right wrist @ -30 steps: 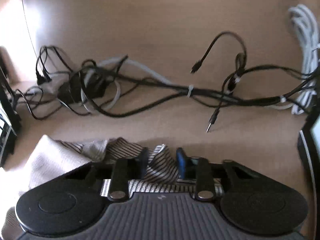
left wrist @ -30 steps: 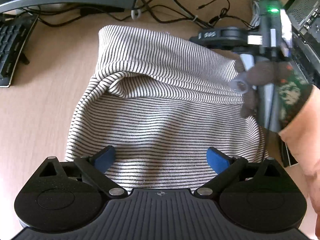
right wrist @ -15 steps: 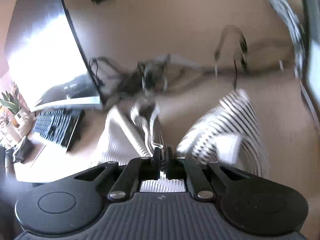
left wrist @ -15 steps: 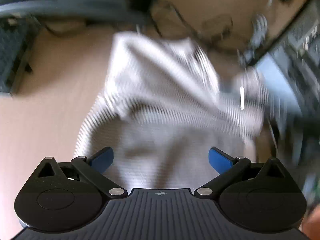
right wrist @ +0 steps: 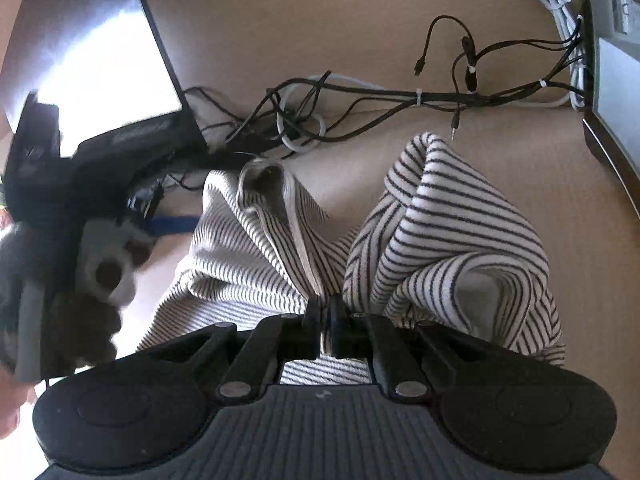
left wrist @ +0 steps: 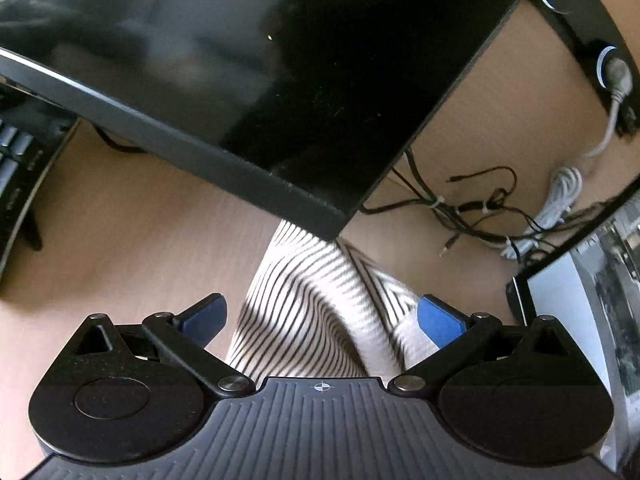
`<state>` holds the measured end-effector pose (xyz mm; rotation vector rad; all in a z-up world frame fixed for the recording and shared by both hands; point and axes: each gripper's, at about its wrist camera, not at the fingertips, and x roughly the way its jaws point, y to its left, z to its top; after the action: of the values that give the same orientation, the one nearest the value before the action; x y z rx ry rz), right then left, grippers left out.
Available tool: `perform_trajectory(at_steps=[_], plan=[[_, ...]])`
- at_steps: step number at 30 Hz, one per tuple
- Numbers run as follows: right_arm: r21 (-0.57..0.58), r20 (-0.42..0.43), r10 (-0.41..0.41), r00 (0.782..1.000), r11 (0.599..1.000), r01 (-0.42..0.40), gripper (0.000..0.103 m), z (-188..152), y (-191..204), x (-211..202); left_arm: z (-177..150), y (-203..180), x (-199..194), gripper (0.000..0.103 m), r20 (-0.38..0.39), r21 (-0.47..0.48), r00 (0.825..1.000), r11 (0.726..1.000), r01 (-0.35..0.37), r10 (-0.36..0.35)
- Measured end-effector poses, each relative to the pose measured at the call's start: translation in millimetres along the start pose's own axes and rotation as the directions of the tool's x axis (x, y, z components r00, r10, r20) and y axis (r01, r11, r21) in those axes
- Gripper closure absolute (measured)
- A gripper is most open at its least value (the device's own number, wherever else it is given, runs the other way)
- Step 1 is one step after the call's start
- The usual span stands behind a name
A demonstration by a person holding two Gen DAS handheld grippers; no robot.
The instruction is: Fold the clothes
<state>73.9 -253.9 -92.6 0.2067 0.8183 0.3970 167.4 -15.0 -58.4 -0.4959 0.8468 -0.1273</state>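
Right gripper (right wrist: 325,312) pinches the black-and-white striped knit garment (right wrist: 440,232), bunched near the black cable tangle (right wrist: 360,96). Left gripper (left wrist: 320,316) gapes wide above the cloth, gripping nothing. Soft, light, floppy: best grabbed along an edge.

The right gripper (right wrist: 325,312) is pinching its jaws tight on a bunch of the striped garment (right wrist: 440,216). The left gripper (left wrist: 320,318) is holding its jaws wide apart, the cloth passing between them, its blue pads (left wrist: 438,318) not pressing on it.
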Motion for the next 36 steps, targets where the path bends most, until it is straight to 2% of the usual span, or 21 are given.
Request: perform_trajectory(at_steps=[5, 8, 9, 12, 15, 22, 26, 28, 30, 32, 35, 36], plan=[[-0.046, -0.009, -0.022, 1.0, 0.999, 0.022, 0.099, 3.3, 6.0, 2.0, 1.4, -5.9, 21.2, 0.002, 0.004, -0.028, 0.996, 0.995, -0.091, 0.091], [-0.056, -0.01, -0.02, 1.0, 0.998, 0.02, 0.1, 2.8, 4.4, -0.4, -6.1, -11.9, 19.2, 0.053, 0.015, 0.035, 0.991, 0.99, -0.136, 0.136], [-0.053, -0.011, -0.016, 1.0, 0.998, 0.015, 0.101, 2.6, 3.1, -1.5, -8.2, -12.9, 17.0, 0.059, 0.022, 0.05, 0.99, 0.989, -0.139, 0.138], [-0.05, -0.012, -0.006, 1.0, 0.999, 0.005, 0.101, 4.1, -0.7, -1.3, -14.4, -19.7, 1.7, 0.066, 0.055, 0.115, 0.991, 0.985, -0.129, 0.123], [-0.039, -0.01, 0.004, 1.0, 0.999, -0.004, 0.101, 3.8, -2.9, -4.9, -20.7, -30.9, -18.7, 0.068, 0.091, 0.185, 0.99, 0.975, -0.12, 0.104], [-0.064, -0.029, 0.004, 1.0, 0.998, -0.005, 0.101, -3.5, -4.7, -10.5, -50.8, -34.4, -76.3, 0.069, 0.127, 0.251, 0.992, 0.967, -0.049, 0.018], [-0.067, -0.057, -0.025, 0.998, 0.998, 0.021, 0.101, -18.6, -4.5, -12.3, -87.0, -26.5, -107.1, 0.069, 0.104, 0.304, 0.994, 0.953, -0.014, -0.019], [-0.058, -0.055, -0.035, 0.998, 0.998, 0.032, 0.101, -23.2, -5.8, -16.0, -98.4, -23.0, -108.7, 0.068, 0.079, 0.314, 0.997, 0.949, 0.001, -0.027], [-0.049, -0.067, -0.051, 0.996, 0.998, 0.048, 0.1, -25.4, -4.3, -20.6, -102.0, -15.6, -119.1, 0.068, 0.067, 0.312, 0.997, 0.95, 0.007, -0.029], [-0.087, -0.07, -0.063, 0.996, 0.995, 0.057, 0.097, -25.8, 4.6, -29.8, -100.4, -15.2, -120.1, 0.068, 0.066, 0.306, 0.997, 0.952, 0.008, -0.03], [-0.158, 0.005, 0.017, 1.0, 0.987, -0.016, 0.094, -18.6, 24.0, -60.1, -98.9, -12.9, -120.8, 0.067, 0.06, 0.294, 0.998, 0.956, 0.015, -0.034], [-0.168, 0.042, 0.049, 0.998, 0.985, -0.041, 0.088, -14.1, 30.3, -70.3, -99.8, -11.2, -120.9, 0.066, 0.052, 0.288, 0.998, 0.958, 0.019, -0.036]])
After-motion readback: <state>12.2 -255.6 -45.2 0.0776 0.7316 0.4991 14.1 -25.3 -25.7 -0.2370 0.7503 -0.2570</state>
